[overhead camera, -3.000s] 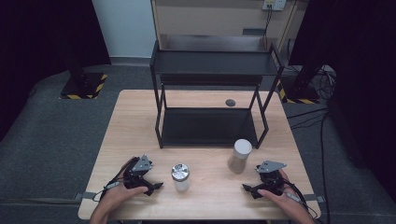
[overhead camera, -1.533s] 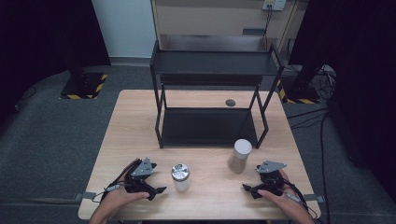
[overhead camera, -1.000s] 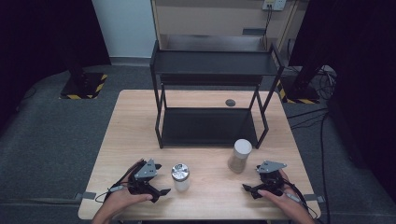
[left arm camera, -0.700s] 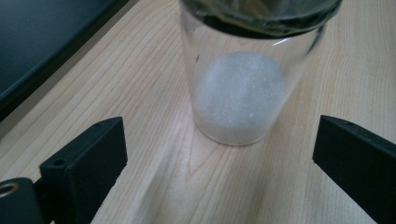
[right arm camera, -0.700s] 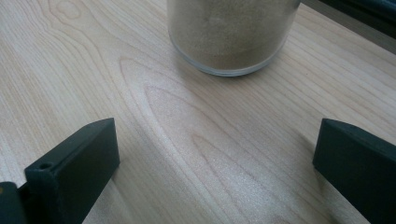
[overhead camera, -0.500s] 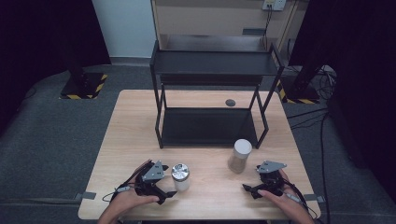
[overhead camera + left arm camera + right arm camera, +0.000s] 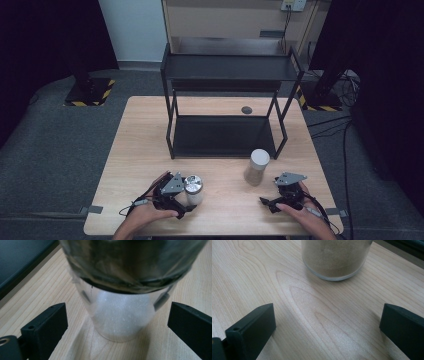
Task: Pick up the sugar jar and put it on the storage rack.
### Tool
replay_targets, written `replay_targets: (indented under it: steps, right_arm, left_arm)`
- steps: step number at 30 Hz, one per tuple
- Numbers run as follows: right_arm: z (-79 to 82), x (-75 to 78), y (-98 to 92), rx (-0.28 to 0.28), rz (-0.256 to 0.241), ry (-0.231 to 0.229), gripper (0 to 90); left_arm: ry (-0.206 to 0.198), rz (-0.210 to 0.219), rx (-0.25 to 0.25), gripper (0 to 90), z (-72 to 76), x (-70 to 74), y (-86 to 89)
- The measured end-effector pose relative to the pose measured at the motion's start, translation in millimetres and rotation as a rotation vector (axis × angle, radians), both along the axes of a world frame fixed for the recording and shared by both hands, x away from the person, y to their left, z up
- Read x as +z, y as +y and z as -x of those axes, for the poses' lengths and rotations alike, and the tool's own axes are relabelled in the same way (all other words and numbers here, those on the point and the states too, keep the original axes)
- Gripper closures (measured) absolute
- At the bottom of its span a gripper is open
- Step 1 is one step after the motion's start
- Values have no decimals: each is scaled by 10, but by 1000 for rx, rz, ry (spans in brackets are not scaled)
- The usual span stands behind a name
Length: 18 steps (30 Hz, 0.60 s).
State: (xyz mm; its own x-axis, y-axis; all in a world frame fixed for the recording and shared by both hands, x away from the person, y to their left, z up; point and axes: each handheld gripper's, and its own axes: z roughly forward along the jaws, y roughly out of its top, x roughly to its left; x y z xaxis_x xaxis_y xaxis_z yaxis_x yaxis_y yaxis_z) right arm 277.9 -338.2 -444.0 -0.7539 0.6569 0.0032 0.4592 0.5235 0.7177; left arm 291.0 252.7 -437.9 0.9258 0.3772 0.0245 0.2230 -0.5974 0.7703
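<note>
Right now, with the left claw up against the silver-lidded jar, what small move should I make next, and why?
Probably close the left claw on the silver-lidded jar. In the left gripper view its jaws stand open on either side of the glass body below the lid, with gaps on both sides, so the jar looks centred but not gripped. The right claw sits open, short of the tan jar, and can wait.

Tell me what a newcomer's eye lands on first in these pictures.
First, the clear jar with the shiny metal lid at the table's near edge, standing between the open jaws of the left gripper, which have not closed on it. Next, the jar of tan powder to its right, just ahead of the open right gripper. Behind both stands the black two-tier rack.
</note>
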Motion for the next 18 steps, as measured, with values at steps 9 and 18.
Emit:
replay_targets:
  steps: [9,18]
  right_arm:
    - [0,0,0,0,0,0,9]
    - [0,0,0,0,0,0,9]
  left_arm:
    - [16,41,-3,113,-48,-79,-4]
    - [25,71,-16,233,-87,-119,27]
